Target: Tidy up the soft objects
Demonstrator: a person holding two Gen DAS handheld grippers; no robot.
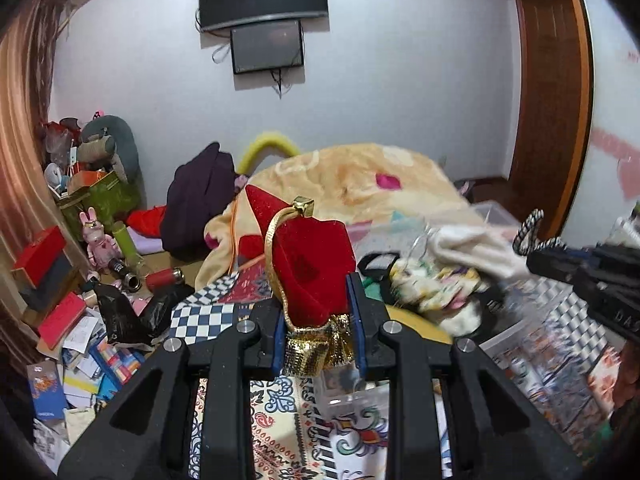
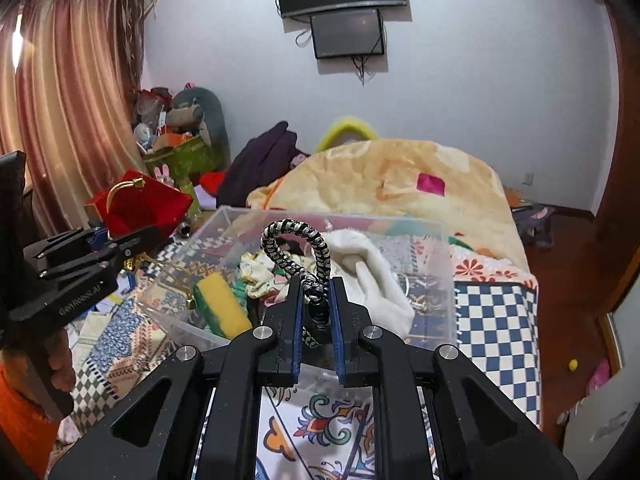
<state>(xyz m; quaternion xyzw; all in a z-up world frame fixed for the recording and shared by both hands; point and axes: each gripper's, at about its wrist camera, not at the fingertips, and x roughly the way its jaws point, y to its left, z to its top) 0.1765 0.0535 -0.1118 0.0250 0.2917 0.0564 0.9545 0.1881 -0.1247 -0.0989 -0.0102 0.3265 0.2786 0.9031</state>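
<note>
My left gripper (image 1: 318,280) is shut on a red velvet pouch (image 1: 310,260) with gold trim and a gold strap, held up above the bed; it also shows at the left of the right wrist view (image 2: 144,206). My right gripper (image 2: 316,284) is shut on a black-and-white braided cord (image 2: 298,242), held over a clear plastic box (image 2: 320,220). The box holds a white cloth (image 2: 372,272), a yellow-green sponge (image 2: 220,304) and patterned fabric (image 2: 260,270). In the left wrist view the cord (image 1: 528,232) and right gripper (image 1: 532,262) are at the right.
The box rests on a bed with a patterned sheet (image 2: 320,424) and a checkered cloth (image 2: 496,320). A cream blanket (image 2: 392,180) and a dark garment (image 2: 256,168) lie behind. The floor at left is full of boxes, papers and toys (image 1: 80,320). A curtain (image 2: 72,100) hangs left.
</note>
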